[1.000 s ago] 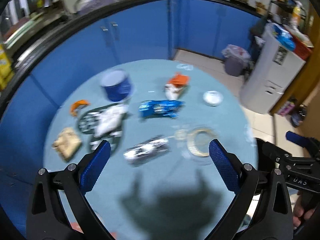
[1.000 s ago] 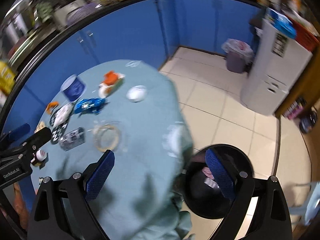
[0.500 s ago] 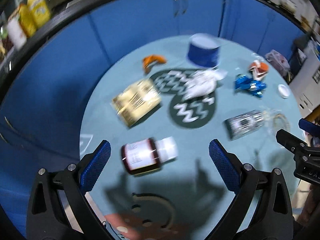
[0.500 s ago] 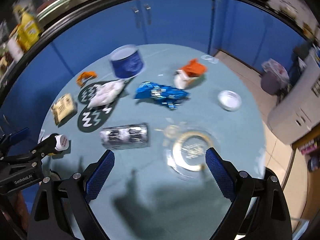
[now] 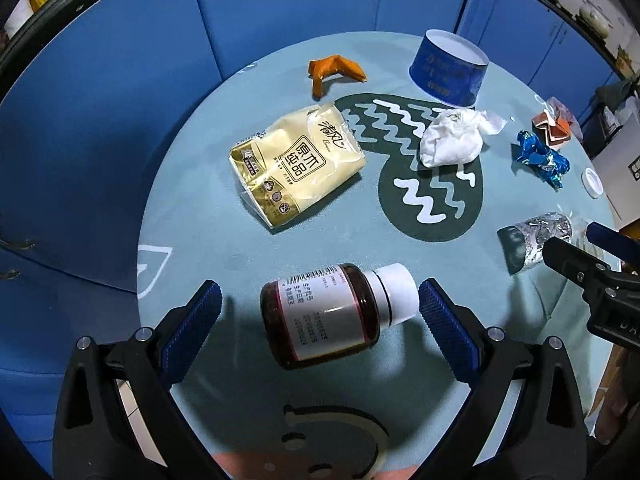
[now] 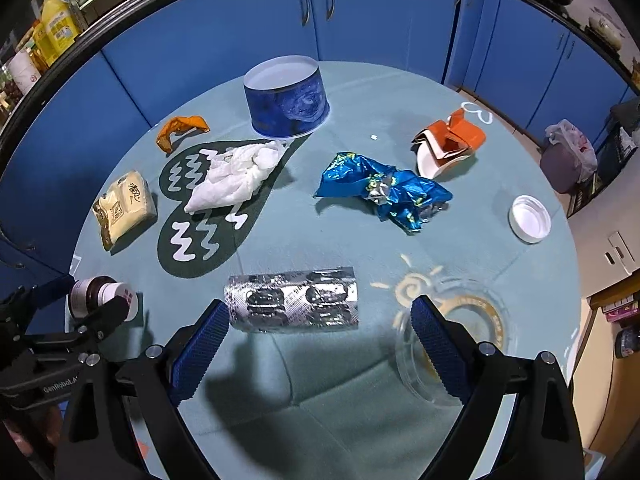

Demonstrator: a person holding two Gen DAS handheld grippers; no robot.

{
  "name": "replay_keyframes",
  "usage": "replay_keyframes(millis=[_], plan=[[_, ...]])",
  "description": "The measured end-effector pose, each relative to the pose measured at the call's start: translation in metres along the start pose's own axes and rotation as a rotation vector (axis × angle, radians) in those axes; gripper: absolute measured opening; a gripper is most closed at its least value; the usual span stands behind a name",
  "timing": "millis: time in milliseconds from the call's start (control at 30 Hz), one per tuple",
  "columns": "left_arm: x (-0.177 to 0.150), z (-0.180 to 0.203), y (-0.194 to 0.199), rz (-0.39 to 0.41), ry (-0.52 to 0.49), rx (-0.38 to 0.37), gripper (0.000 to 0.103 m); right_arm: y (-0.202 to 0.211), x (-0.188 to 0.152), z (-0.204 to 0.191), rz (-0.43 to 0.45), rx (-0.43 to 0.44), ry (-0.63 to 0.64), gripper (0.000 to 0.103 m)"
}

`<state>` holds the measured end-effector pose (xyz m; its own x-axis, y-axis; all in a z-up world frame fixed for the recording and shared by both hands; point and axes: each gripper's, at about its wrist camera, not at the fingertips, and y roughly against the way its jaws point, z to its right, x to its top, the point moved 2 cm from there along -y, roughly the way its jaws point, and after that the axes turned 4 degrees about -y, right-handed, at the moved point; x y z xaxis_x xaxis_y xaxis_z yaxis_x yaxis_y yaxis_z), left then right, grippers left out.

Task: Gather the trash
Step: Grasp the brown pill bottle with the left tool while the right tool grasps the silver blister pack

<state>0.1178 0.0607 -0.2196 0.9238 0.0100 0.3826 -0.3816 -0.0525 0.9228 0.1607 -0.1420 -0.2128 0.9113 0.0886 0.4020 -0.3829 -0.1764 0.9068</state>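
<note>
My left gripper [image 5: 320, 316] is open, its blue pads on either side of a brown medicine bottle [image 5: 324, 316] with a white cap that lies on the teal round table [image 5: 200, 216]. My right gripper [image 6: 320, 336] is open just above a silver blister pack [image 6: 292, 300]. Other trash lies further out: a yellow tissue pack [image 5: 296, 164], a white crumpled tissue [image 6: 236, 180], a blue foil wrapper [image 6: 384, 188], an orange peel-like scrap [image 6: 180, 128], an orange and white carton [image 6: 448, 140], and a white lid [image 6: 530, 218].
A blue round tub [image 6: 286, 96] stands at the table's far side. A clear glass dish [image 6: 448, 340] sits by my right gripper's right finger. Blue cabinets [image 6: 360, 20] ring the table. A bagged bin [image 6: 566, 156] stands on the floor at right.
Both grippers swung left and dropped closer to the table. The left one now frames the brown bottle; the right one moved from the floor bin view to the blister pack.
</note>
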Motion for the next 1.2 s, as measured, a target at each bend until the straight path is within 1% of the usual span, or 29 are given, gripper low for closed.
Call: replay_keyframes(millis=[200, 400, 533, 633, 767, 867, 933, 967, 1000, 1033, 1200], plan=[[0.000, -0.005, -0.004, -0.010, 0.025, 0.004, 0.097, -0.013, 0.001, -0.006, -0.032, -0.004, 0.023, 0.090], [0.000, -0.011, -0.008, -0.024, 0.046, -0.004, 0.096, -0.016, 0.003, -0.009, -0.048, 0.011, 0.026, 0.090], [0.000, -0.011, -0.012, -0.030, 0.051, -0.005, 0.092, -0.018, 0.005, -0.016, -0.043, 0.023, 0.033, 0.090], [-0.001, -0.012, -0.016, -0.040, 0.059, -0.011, 0.091, -0.022, 0.004, -0.018, -0.055, 0.024, 0.036, 0.090], [0.001, -0.013, -0.022, -0.056, 0.071, -0.020, 0.085, -0.031, 0.004, -0.016, -0.073, 0.014, 0.031, 0.090], [0.000, -0.015, -0.022, -0.056, 0.079, -0.023, 0.083, -0.031, 0.005, -0.017, -0.053, 0.019, 0.027, 0.090], [0.000, -0.017, -0.021, -0.053, 0.086, -0.026, 0.081, -0.028, 0.006, -0.018, -0.040, 0.017, 0.043, 0.084], [0.000, -0.017, -0.021, -0.052, 0.089, -0.027, 0.080, -0.028, 0.005, -0.019, -0.039, 0.016, 0.049, 0.074], [0.000, -0.018, -0.020, -0.050, 0.091, -0.029, 0.078, -0.028, 0.005, -0.021, -0.041, 0.014, 0.057, 0.072], [0.000, -0.018, -0.020, -0.048, 0.092, -0.033, 0.075, -0.027, 0.004, -0.022, -0.039, 0.014, 0.061, 0.072], [0.001, -0.016, -0.019, -0.042, 0.095, -0.039, 0.075, -0.018, 0.000, -0.026, -0.006, 0.006, 0.083, 0.071]])
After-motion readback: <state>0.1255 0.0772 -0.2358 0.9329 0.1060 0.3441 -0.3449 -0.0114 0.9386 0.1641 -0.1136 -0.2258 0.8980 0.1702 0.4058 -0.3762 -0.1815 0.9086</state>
